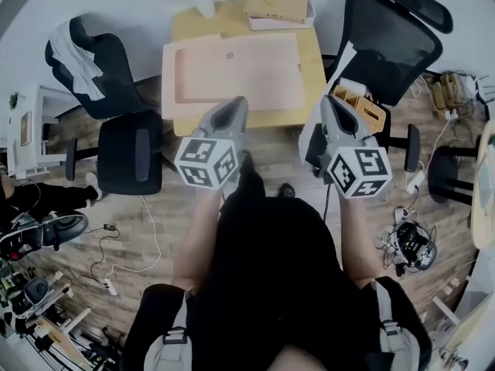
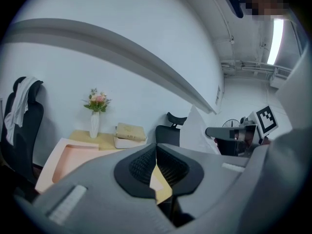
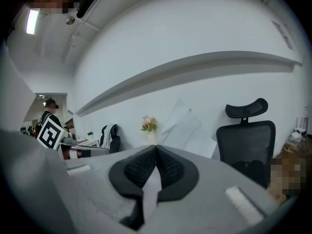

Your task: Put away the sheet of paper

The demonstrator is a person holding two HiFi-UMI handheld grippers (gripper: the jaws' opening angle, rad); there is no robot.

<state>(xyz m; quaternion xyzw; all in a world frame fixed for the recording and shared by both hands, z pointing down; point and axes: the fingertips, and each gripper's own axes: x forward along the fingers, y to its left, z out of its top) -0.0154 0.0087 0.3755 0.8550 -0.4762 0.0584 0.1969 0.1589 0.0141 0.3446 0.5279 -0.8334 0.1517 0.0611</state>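
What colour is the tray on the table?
Pale pink; the tray shows best in the head view.

Black clothing [image 1: 271, 261], grey left gripper [image 1: 237, 101], right gripper [image 1: 326, 100]

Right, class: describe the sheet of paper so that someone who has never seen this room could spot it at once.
Find the wooden table by the wall and the black chair to its right. Between them the right gripper is shut on the sheet of paper. It alone is thin, white and held up in the air; the pink tray lies flat on the table.
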